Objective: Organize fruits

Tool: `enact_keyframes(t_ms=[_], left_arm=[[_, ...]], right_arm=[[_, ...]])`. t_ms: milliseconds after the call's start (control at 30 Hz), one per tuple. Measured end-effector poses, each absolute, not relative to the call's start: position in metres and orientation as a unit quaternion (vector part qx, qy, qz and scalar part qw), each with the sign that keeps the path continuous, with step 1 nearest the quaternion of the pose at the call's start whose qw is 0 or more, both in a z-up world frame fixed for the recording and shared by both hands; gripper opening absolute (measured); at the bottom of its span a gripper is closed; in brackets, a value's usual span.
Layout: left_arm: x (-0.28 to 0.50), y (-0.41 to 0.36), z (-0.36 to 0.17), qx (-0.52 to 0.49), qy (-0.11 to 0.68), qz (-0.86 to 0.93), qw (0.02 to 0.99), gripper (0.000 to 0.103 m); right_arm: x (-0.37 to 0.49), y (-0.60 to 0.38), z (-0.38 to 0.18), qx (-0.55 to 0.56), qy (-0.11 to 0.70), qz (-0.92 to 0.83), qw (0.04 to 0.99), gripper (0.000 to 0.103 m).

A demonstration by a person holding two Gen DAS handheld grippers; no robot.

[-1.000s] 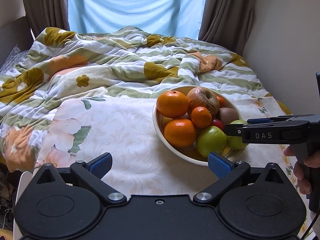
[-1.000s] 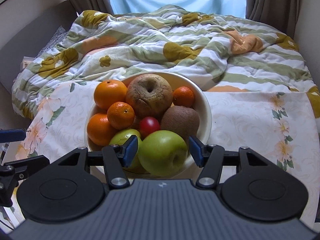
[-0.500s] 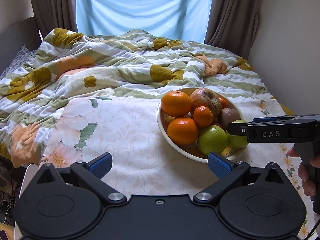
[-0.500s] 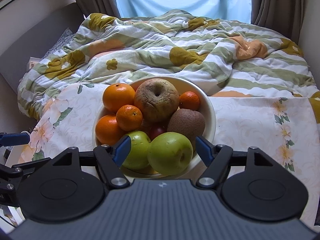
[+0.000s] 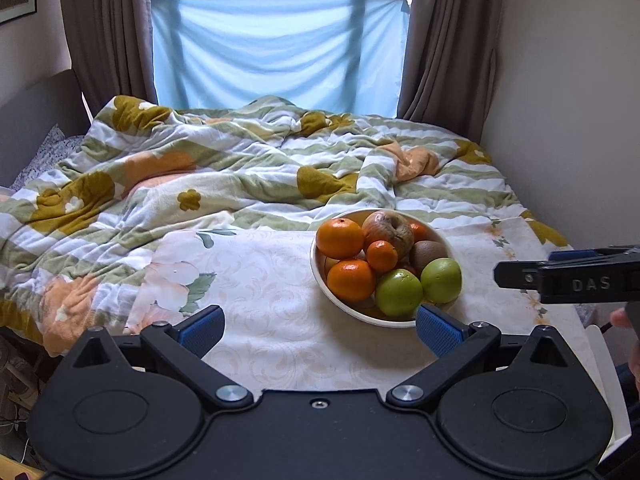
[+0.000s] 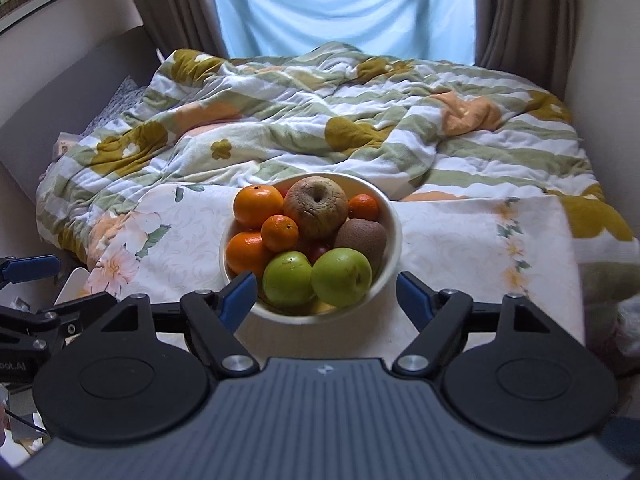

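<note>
A: Where did the fruit sit?
B: All in the cream bowl on the floral tablecloth over the bed: two green apples at the near rim, oranges on the left, a wrinkled brown apple on top, a kiwi to its right.
A: And the grippers?
B: The right gripper hung short of the bowl, its fingers spreading, pinching nothing. The left gripper stood spread wide over bare cloth, empty.
</note>
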State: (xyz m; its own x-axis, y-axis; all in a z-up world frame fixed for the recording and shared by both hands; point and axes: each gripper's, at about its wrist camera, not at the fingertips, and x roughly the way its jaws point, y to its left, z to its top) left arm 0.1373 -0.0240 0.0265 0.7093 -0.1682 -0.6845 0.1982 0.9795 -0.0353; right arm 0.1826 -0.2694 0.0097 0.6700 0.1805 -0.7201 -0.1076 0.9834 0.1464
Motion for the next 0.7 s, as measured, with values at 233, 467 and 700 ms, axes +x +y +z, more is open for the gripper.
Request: enact_keyframes(t_ms=[233, 467, 700], left_arm=[[0.098, -0.011, 0.037, 0.028, 0.355, -0.103, 0.929, 0.103], [0.069, -0.002, 0.033, 0.044, 0.345, -0.114, 0.931, 0.103], [0.047, 0.003, 0.025, 0.05, 0.334, -0.121, 0.933, 0.103]], right_arm=[[0.116, -0.264, 0.039, 0.045, 0.379, 0.022, 0.924, 0.103], [0.062, -0.258, 0.034, 0.042, 0.386, -0.025, 0.921, 0.103], [0.031, -0.252, 0.021, 0.042, 0.394, -0.046, 0.917, 0.103]])
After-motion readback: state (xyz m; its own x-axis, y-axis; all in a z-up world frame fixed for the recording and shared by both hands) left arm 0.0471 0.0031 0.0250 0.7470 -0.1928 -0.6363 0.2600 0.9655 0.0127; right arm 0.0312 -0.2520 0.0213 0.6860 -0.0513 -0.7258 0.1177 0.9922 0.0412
